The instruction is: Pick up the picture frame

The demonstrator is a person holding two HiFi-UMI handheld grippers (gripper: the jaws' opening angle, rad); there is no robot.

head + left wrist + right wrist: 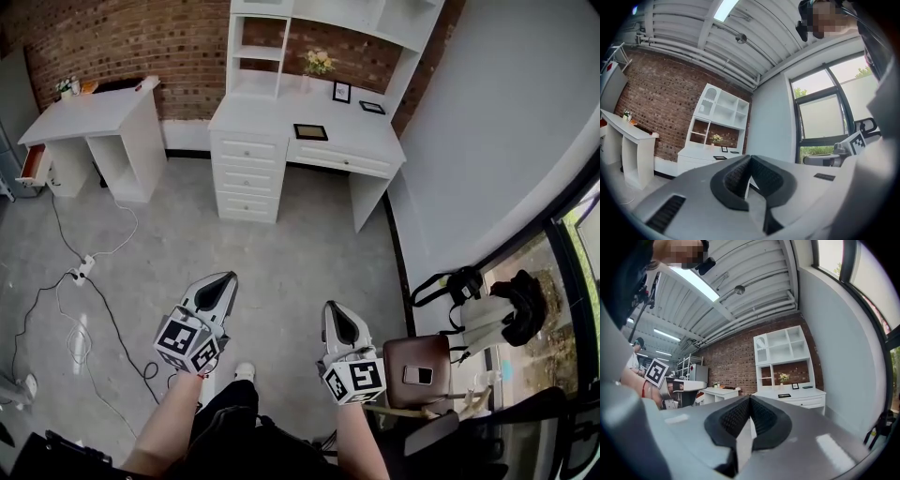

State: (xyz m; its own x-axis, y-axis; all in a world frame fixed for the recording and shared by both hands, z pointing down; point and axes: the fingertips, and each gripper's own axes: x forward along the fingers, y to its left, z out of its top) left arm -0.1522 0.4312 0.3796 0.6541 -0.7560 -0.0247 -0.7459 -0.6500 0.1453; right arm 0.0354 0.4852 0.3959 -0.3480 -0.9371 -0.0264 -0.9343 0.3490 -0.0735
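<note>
Both jaws clenched on nothing: left gripper [223, 281] and right gripper [334, 311]. The picture frame [310, 131] looks flat on the table [370, 142], well ahead of both jaws. Probably light, stiff, breakable glass, so pinch 1 rim edge.

A white desk [366, 142] with a shelf hutch is set against the brick wall [178, 47]; a dark picture frame [310, 132] is laid flat on its top, with a smaller frame [341, 92] stood upright behind it. The left gripper [228, 278] and the right gripper [331, 307] are held side by side above the grey floor [281, 248], well apart from the desk and pointed towards it. A second white desk [94, 112] is positioned at the left, and a brown seat [412, 352] carrying a phone [418, 375] is located just beside the right gripper.
</note>
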